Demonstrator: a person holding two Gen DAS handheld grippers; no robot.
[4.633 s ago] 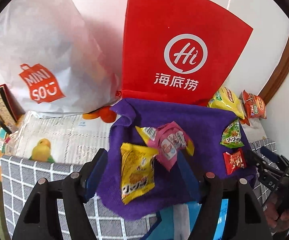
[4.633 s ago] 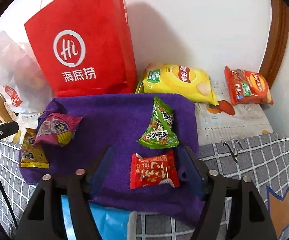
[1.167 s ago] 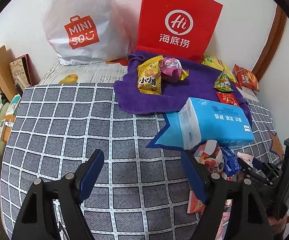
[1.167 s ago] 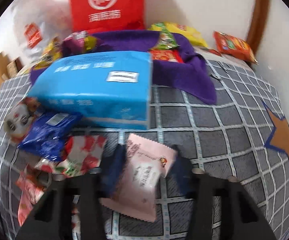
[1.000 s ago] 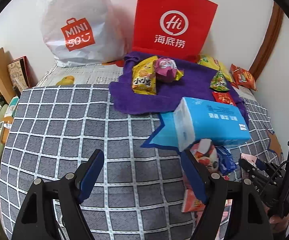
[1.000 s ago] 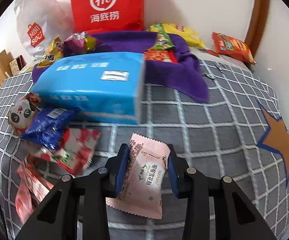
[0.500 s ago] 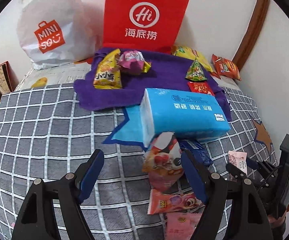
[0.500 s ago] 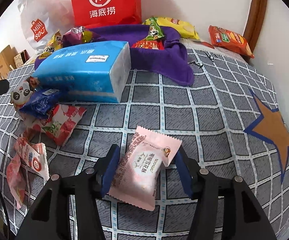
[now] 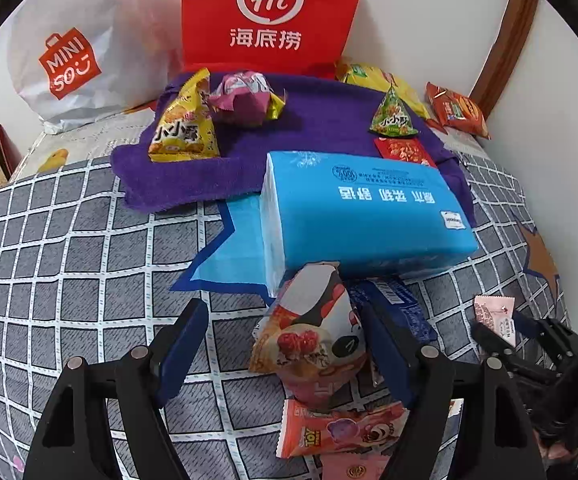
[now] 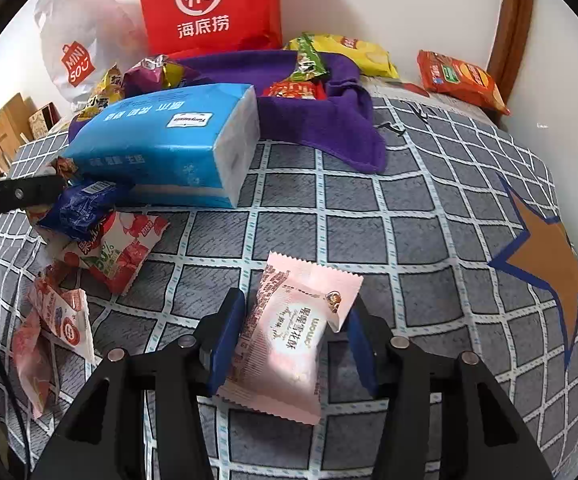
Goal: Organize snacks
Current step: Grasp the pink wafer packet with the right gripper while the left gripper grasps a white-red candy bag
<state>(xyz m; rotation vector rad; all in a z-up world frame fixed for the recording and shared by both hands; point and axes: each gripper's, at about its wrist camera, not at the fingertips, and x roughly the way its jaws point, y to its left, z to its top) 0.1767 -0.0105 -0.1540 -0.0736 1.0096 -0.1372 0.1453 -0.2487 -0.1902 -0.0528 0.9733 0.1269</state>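
**Snack sorting: grid-pattern cover, both grippers low**

Grey checked bedcover (image 10: 429,216) against a white wall; red paper bag (image 9: 265,16) and white Miniso bag (image 9: 77,60) stand at the back. Purple towel (image 9: 321,120) in front of the red bag carries a yellow packet (image 9: 181,128), a magenta packet (image 9: 241,98), a green triangular packet (image 9: 393,116) and a small red packet (image 9: 403,152). Blue tissue pack (image 9: 365,208) lies along the towel's near edge.

Left gripper (image 9: 285,344): jaws wide, panda-print snack bag (image 9: 313,336) between them, touching the right finger; contact on the left side not seen.

Right gripper (image 10: 293,340): jaws spread, pink wafer packet (image 10: 289,332) flat on the cover between the pads, small gaps either side.
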